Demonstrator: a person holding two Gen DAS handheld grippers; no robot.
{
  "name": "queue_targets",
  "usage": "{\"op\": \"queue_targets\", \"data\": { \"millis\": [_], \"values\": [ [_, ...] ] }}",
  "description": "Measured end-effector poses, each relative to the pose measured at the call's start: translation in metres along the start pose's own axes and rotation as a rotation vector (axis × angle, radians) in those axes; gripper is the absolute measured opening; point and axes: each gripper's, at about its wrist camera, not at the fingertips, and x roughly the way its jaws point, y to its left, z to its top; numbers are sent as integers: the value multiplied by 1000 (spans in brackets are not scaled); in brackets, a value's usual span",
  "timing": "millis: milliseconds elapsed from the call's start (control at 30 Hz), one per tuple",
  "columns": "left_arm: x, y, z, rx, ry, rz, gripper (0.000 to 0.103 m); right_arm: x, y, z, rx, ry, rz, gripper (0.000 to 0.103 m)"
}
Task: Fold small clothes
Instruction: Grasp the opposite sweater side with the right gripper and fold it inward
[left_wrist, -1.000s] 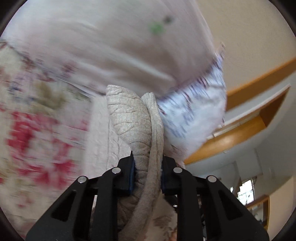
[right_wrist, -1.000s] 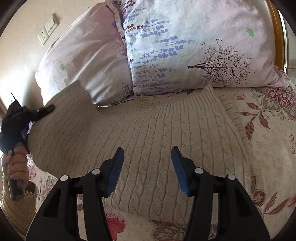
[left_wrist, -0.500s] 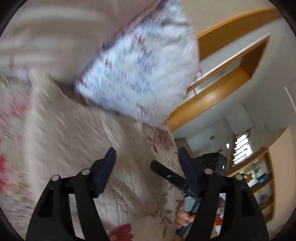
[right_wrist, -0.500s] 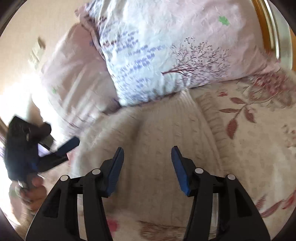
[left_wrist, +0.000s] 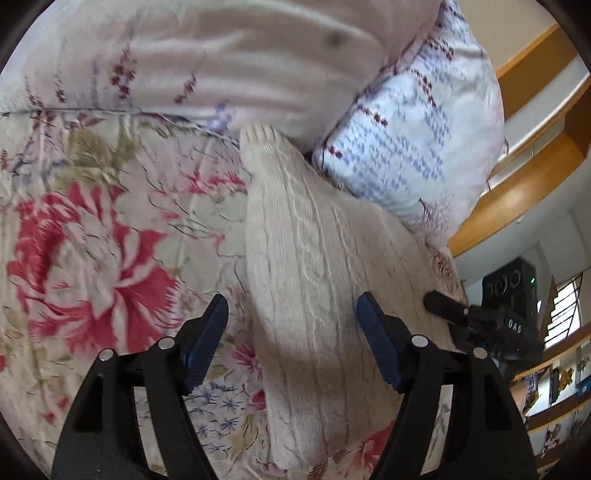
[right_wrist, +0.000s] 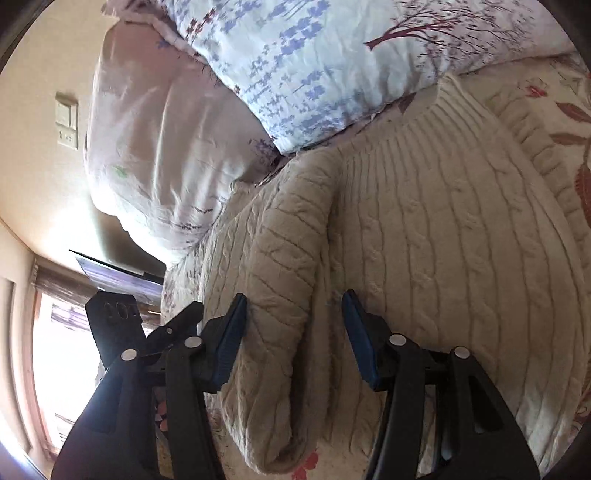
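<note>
Since a second ago the left gripper has let go of the sweater sleeve it was pinching; its jaws now stand spread with nothing pressed between them. Right gripper has swung in closer to the sweater, its gap unchanged.

Left wrist view: cream cable-knit sweater lies flat on the flowered bedspread, running from the bottom edge of the frame up toward the pillows. Its ribbed cuff points at the seam between the pink pillow and the blue-print pillow, touching or just short of them. Blue pads sit either side of the knit, above it, not clamping. Right gripper's black finger and camera body show at the right edge, over the sweater's far side. Wooden headboard behind the pillows.

Right wrist view: sweater fills the centre and right, body spread flat, one sleeve folded over onto the body and lying lengthwise toward the camera. Right gripper's jaws stand apart, astride that folded sleeve, left pad touching or just beside the knit; no pinch visible. Left gripper sits just beside it on the left, partly hidden behind it. Blue-print pillow overlaps the sweater's top hem; pink pillow to its left. Wall switch plate on the beige wall, bright window lower left.
</note>
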Motion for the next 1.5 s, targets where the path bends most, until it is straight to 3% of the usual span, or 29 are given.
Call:
{"op": "queue_targets", "data": {
  "millis": [267,300,333,533,700,867,1000,1200,1267,1333,1433,1500],
  "values": [
    [14,3,-4,-50,37,-75,72,21,7,14,10,20,51,49],
    [14,2,-3,-49,39,-74,72,26,6,17,12,10,43,40],
    [14,2,-3,-52,41,-73,72,30,6,18,8,-2,24,24],
    [7,0,-1,-87,22,-113,79,20,33,17,-146,-97,-79,17],
    [2,-13,-4,-62,18,-142,80,-24,51,19,-295,-189,-243,17],
    [9,-31,-11,-17,44,-165,80,-73,25,28,-290,-275,-451,17],
    [19,-43,-18,4,73,-187,79,-69,-14,26,-236,-185,-537,17],
    [26,-53,-24,16,94,-182,78,-82,-6,22,-287,-290,-491,17],
    [28,-54,-25,23,99,-186,78,-76,-14,23,-275,-269,-520,18],
    [31,-57,-26,30,112,-191,78,-67,-25,24,-244,-215,-535,28],
    [31,-60,-31,40,116,-218,76,-91,-38,19,-123,-251,-440,44],
    [31,-63,-33,47,117,-225,75,-107,-42,8,-84,-266,-379,47]
  ]
}}
